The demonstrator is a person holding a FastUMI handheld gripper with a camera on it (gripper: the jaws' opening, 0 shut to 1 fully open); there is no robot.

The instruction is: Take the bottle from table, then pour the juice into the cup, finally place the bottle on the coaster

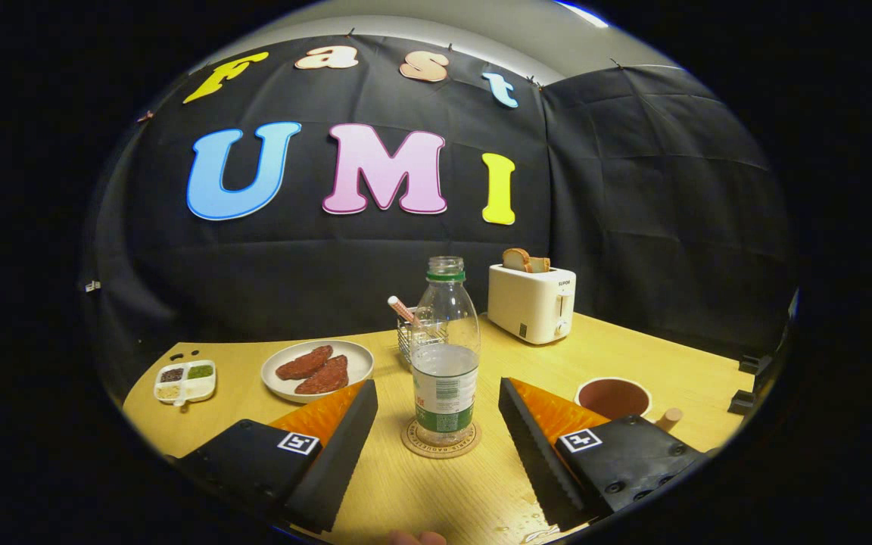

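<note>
The bottle (445, 356) stands upright on the round coaster (440, 440), its long axis vertical and its open, capless mouth pointing straight up toward 12 o'clock. A green ring sits just under the mouth, clear liquid fills roughly the lower half, and a green and white label wraps the lower body. Bottle and coaster rest on the wooden table (633, 356).

The gripper (437, 401) is spread wide, its 2 fingers flanking the bottle with clear gaps on both sides, touching nothing. The left finger (345, 431) lies at 9 o'clock from the bottle's base and the right finger (534, 431) at 3 o'clock; the bottle stands between the fingertips, level with them.

The cup (612, 397), dark inside with a pale rim, sits at 3 o'clock from the bottle, just beyond the right finger, with a small wooden handle or knob (669, 418) just beside it. At 10 o'clock from the bottle is a white plate (317, 369) holding 2 reddish-brown patties. Farther out at 9 o'clock lies a small white divided dish (185, 381) with dark, green and pale fillings. Directly behind the bottle is a small wire rack (415, 333) with a pinkish stick leaning in it. At 1 o'clock stands a white toaster (531, 303) with bread slices poking from its top. A fingertip (417, 538) of the person shows beneath the gripper.
</note>
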